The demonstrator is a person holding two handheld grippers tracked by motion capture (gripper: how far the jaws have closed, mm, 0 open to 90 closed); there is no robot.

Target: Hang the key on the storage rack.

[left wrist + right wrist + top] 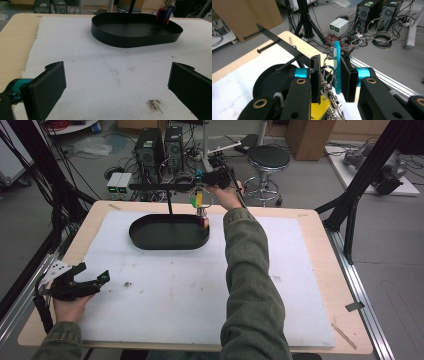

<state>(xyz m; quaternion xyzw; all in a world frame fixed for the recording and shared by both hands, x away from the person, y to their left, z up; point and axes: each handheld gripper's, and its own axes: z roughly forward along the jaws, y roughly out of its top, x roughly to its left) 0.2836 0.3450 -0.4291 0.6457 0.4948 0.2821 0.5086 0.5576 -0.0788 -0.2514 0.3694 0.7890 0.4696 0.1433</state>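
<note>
High view: a person's right arm in an olive sleeve (250,285) reaches up the centre of the frame to the far edge of the surface (320,285), which carries a white foam mat w/ a few dark smudges. The right tool (201,195) sits at upper centre, jaws clamped on a bunch of keys w/ coloured tags (200,207) that hangs down over the right end of a black oval tray (150,242); whether the lowest tags touch the tray floor can't be told. A thin black rack w/ pegs (160,186) stands behind the tray, just left of the tool. Right gripper view: the two black pads are close together at centre frame, gripping a teal tag (337,72) & metal key rings, yellow tag (319,110) dangling below; rack pegs run to upper left. The left tool (97,279) rests at lower left of the high view, held in the left hand (70,307) near the mat's edge, jaws wide apart, nothing between them. Left gripper view: the tray is at upper centre, and the hanging keys are at its upper right.
</note>
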